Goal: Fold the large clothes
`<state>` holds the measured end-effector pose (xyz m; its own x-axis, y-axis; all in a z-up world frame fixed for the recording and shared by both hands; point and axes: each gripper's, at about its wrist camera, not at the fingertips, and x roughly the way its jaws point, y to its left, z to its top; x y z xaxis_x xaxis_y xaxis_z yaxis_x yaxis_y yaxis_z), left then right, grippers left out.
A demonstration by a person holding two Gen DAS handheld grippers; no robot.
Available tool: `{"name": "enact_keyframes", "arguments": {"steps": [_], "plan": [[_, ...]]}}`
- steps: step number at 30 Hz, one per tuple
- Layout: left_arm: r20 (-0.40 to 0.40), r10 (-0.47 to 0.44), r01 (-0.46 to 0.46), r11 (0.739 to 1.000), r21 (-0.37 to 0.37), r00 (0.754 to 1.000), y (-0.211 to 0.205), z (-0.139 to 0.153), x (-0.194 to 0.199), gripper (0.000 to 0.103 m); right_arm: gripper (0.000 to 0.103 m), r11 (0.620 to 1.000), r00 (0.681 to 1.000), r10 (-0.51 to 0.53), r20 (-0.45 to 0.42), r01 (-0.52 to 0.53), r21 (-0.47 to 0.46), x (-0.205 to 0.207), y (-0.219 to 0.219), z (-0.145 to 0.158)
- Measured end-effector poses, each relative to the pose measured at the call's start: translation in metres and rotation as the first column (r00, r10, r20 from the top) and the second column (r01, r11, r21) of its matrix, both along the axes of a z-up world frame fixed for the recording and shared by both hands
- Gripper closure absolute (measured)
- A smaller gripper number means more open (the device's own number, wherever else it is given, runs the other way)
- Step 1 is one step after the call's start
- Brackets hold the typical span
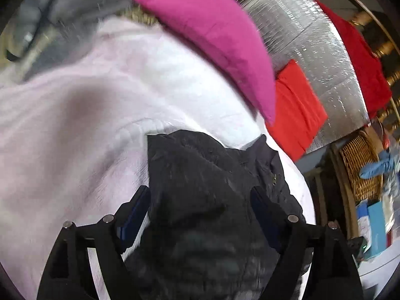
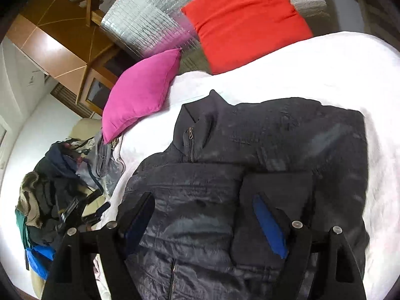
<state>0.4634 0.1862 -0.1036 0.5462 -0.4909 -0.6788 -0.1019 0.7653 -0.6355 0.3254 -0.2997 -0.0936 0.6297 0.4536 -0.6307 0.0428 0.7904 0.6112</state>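
Folding jacket (image 2: 250, 150) on bed (image 2: 325, 70), sleeve already across | left hand-held gripper (image 1: 200, 215) released above collar | right hand-held gripper (image 2: 203, 220) released over sleeve | next, probably: pinch hem, fold toward collar

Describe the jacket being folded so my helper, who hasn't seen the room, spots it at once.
On the white bedspread, below the pink cushion and the red cushion, lies the black jacket. Unlike the mixed clothes pile beside the bed, it lies spread alone, with a stand-up collar and zip.
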Motion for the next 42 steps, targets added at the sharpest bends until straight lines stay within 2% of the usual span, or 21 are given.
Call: {"name": "enact_keyframes", "arguments": {"steps": [4, 7, 8, 9, 12, 13, 15, 18, 19, 20, 21, 24, 28, 31, 32, 33, 34, 36, 37, 40, 42], "plan": [[-0.098, 0.019, -0.022, 0.999, -0.028, 0.995, 0.003, -0.034, 0.038, 0.026, 0.019, 0.996, 0.998, 0.022, -0.052, -0.018, 0.084, 0.015, -0.010, -0.026], [-0.136, 0.028, -0.033, 0.999, -0.035, 0.990, 0.009, -0.051, 0.047, 0.055, 0.019, 0.996, 0.997, 0.037, -0.062, -0.032, 0.081, 0.017, -0.013, -0.039], [-0.143, 0.028, -0.029, 1.000, -0.005, 0.989, 0.011, -0.055, 0.048, 0.073, 0.019, 0.996, 0.997, 0.048, -0.055, -0.043, 0.078, 0.016, -0.013, -0.041], [-0.131, 0.024, -0.023, 1.000, 0.009, 0.991, 0.011, -0.055, 0.048, 0.082, 0.019, 0.996, 0.997, 0.053, -0.052, -0.049, 0.073, 0.016, -0.012, -0.041], [-0.002, -0.001, 0.001, 0.999, 0.049, 1.000, 0.003, -0.036, 0.043, 0.090, 0.019, 0.997, 0.997, 0.057, -0.046, -0.055, 0.051, 0.015, -0.010, -0.041], [0.041, -0.026, 0.021, 0.994, 0.105, 0.999, -0.003, -0.030, 0.039, 0.090, 0.019, 0.997, 0.997, 0.057, -0.045, -0.055, 0.045, 0.015, -0.009, -0.042], [-0.009, -0.053, 0.054, 0.973, 0.224, 0.999, -0.015, -0.044, 0.046, 0.089, 0.019, 0.998, 0.998, 0.047, -0.045, -0.045, 0.048, 0.014, -0.009, -0.046], [-0.019, -0.045, 0.048, 0.964, 0.263, 0.999, -0.012, -0.049, 0.042, 0.077, 0.019, 0.998, 0.998, 0.033, -0.053, -0.030, 0.049, 0.012, -0.008, -0.041], [-0.023, -0.024, 0.029, 0.967, 0.251, 0.999, -0.011, -0.046, 0.041, 0.069, 0.019, 0.998, 0.998, 0.030, -0.050, -0.028, 0.048, 0.012, -0.008, -0.036], [-0.026, -0.003, 0.009, 0.974, 0.226, 1.000, -0.007, -0.042, 0.039, 0.049, 0.019, 0.998, 0.999, 0.031, -0.038, -0.029, 0.049, 0.010, -0.009, -0.031], [-0.011, 0.019, -0.016, 0.977, 0.214, 1.000, -0.003, -0.036, 0.035, 0.040, 0.019, 0.998, 0.999, 0.029, -0.019, -0.028, 0.051, 0.008, -0.009, -0.023], [0.082, 0.059, -0.077, 0.968, 0.238, 0.995, 0.002, -0.006, 0.015, 0.034, 0.019, 0.996, 0.999, 0.041, 0.028, -0.043, 0.075, 0.002, -0.004, -0.004], [0.152, 0.003, -0.040, 0.969, 0.243, 0.988, -0.012, 0.021, -0.022, 0.033, 0.019, 0.994, 0.996, 0.084, 0.029, -0.086, 0.074, -0.005, 0.017, -0.001], [0.167, -0.052, 0.001, 0.957, 0.289, 0.985, -0.039, 0.021, -0.048, 0.033, 0.019, 0.988, 0.997, 0.031, -0.078, -0.042, -0.148, -0.007, 0.033, -0.020], [0.158, -0.057, 0.002, 0.944, 0.330, 0.986, -0.047, 0.017, -0.054, 0.033, 0.019, 0.958, 0.992, -0.016, -0.123, -0.020, -0.287, -0.007, 0.038, -0.030], [0.145, -0.053, -0.007, 0.923, 0.384, 0.988, -0.057, 0.010, -0.057, 0.033, 0.019, 0.932, 0.991, -0.018, -0.133, -0.032, -0.360, -0.008, 0.042, -0.036], [0.124, -0.054, -0.010, 0.885, 0.466, 0.991, -0.070, 0.001, -0.058, 0.033, 0.019, 0.907, 0.991, -0.016, -0.131, -0.040, -0.418, -0.009, 0.047, -0.038], [0.049, -0.079, 0.029, 0.764, 0.644, 0.996, -0.090, -0.020, -0.057, 0.032, 0.019, 0.843, 0.991, -0.013, -0.136, -0.062, -0.534, -0.011, 0.063, -0.040], [0.023, -0.088, 0.048, 0.724, 0.688, 0.996, -0.096, -0.031, -0.056, 0.032, 0.019, 0.831, 0.990, -0.013, -0.141, -0.067, -0.552, -0.011, 0.067, -0.038], [0.065, -0.060, -0.001, 0.731, 0.682, 0.996, -0.094, -0.018, -0.061, 0.033, 0.019, 0.838, 0.994, -0.039, -0.104, -0.024, -0.545, -0.014, 0.066, -0.018], [0.111, -0.058, -0.032, 0.742, 0.670, 0.992, -0.092, 0.001, -0.067, 0.033, 0.019, 0.871, 0.999, -0.036, -0.039, 0.012, -0.490, -0.015, 0.063, 0.002]]}}
